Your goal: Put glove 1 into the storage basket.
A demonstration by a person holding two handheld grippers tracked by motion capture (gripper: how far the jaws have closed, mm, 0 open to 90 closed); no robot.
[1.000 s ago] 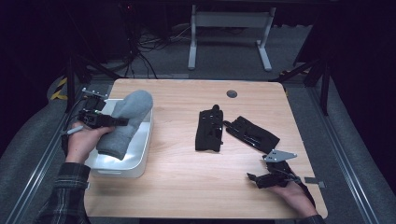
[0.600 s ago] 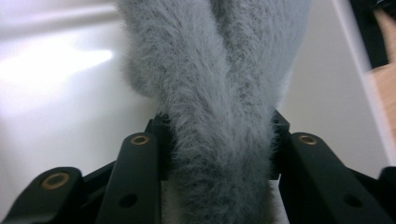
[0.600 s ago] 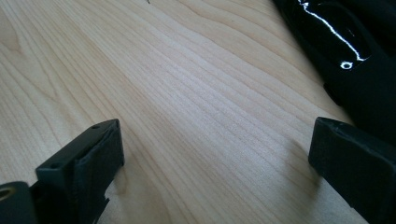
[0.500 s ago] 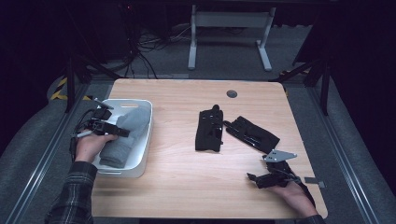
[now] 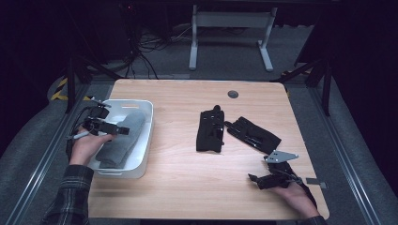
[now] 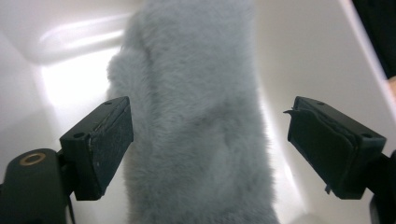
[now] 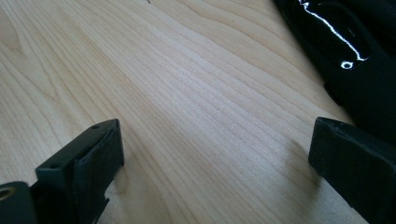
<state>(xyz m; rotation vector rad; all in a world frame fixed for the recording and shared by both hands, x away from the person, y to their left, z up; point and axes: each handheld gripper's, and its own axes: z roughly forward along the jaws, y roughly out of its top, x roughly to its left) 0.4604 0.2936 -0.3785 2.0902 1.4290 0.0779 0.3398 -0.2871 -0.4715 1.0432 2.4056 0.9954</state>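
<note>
A grey fluffy cloth piece (image 5: 117,140) lies lengthwise in the white bin (image 5: 146,133) at the table's left. My left gripper (image 5: 126,130) hangs low over it. In the left gripper view the grey piece (image 6: 196,116) runs between the jaws. They have just been opening, and the pads (image 6: 112,140) stand clear of the fur on both sides. My right gripper (image 5: 254,180) rests open near the front right of the table. In the right gripper view, bare wood lies between the jaws of the right gripper (image 7: 215,163).
Two black gloves lie mid-table, one (image 5: 210,131) upright in the view and one (image 5: 253,133) slanting to its right. The nearer glove's shiny edge (image 7: 355,56) is at the upper right of the right gripper view. A round grommet (image 5: 233,94) sits at the far edge.
The left gripper came down with the grey piece from above the bin into it, and its jaws spread off the piece. The right gripper has stayed put.
</note>
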